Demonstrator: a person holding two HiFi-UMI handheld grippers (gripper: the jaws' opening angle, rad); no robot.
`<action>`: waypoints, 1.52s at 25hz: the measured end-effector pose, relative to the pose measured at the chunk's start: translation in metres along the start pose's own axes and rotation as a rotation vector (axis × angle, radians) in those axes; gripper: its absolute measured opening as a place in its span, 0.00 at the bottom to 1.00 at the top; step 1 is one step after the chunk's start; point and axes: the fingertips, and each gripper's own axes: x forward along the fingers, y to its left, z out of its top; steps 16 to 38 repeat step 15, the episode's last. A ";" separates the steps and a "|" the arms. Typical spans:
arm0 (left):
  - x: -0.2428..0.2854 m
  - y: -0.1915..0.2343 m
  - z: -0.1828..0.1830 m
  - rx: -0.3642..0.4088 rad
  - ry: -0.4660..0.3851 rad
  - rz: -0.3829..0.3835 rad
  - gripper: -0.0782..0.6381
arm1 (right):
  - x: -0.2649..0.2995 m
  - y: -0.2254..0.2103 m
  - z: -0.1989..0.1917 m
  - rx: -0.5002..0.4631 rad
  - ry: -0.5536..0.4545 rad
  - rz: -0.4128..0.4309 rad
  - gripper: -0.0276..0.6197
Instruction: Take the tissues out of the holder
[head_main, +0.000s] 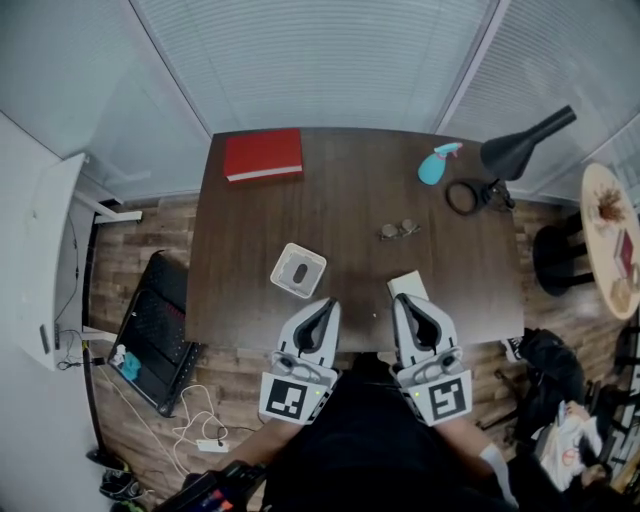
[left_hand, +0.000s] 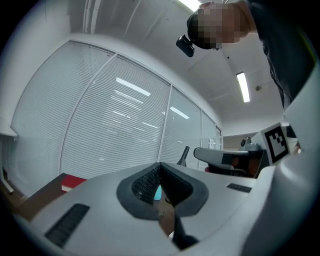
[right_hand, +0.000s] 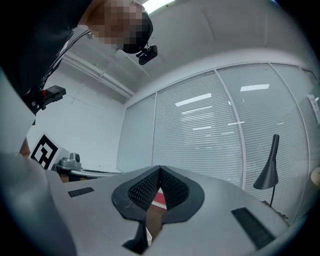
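Observation:
The white square tissue holder (head_main: 298, 270) with a dark oval slot lies on the dark wooden table (head_main: 350, 200), near its front edge. My left gripper (head_main: 328, 304) hovers just right of and nearer than the holder, jaws shut and empty. My right gripper (head_main: 400, 300) is beside it, shut too, its tips at a small white flat piece (head_main: 407, 284) that may be tissue. In the left gripper view the left gripper (left_hand: 160, 165) shows its pads meeting. The right gripper view shows the right gripper (right_hand: 160, 169) likewise closed on nothing.
A red book (head_main: 263, 154) lies at the table's far left. Glasses (head_main: 399, 230) sit mid-table. At the far right stand a teal spray bottle (head_main: 437, 163) and a black desk lamp (head_main: 520, 145). A round side table (head_main: 610, 240) stands to the right, and a black bag (head_main: 160, 330) lies on the floor.

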 end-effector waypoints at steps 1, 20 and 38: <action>-0.003 0.002 0.001 -0.001 -0.001 -0.008 0.10 | 0.002 0.005 0.000 -0.004 0.000 -0.006 0.06; -0.030 0.031 0.003 -0.010 0.004 -0.099 0.10 | 0.015 0.047 -0.018 0.006 0.080 -0.113 0.06; -0.030 0.031 0.003 -0.010 0.004 -0.099 0.10 | 0.015 0.047 -0.018 0.006 0.080 -0.113 0.06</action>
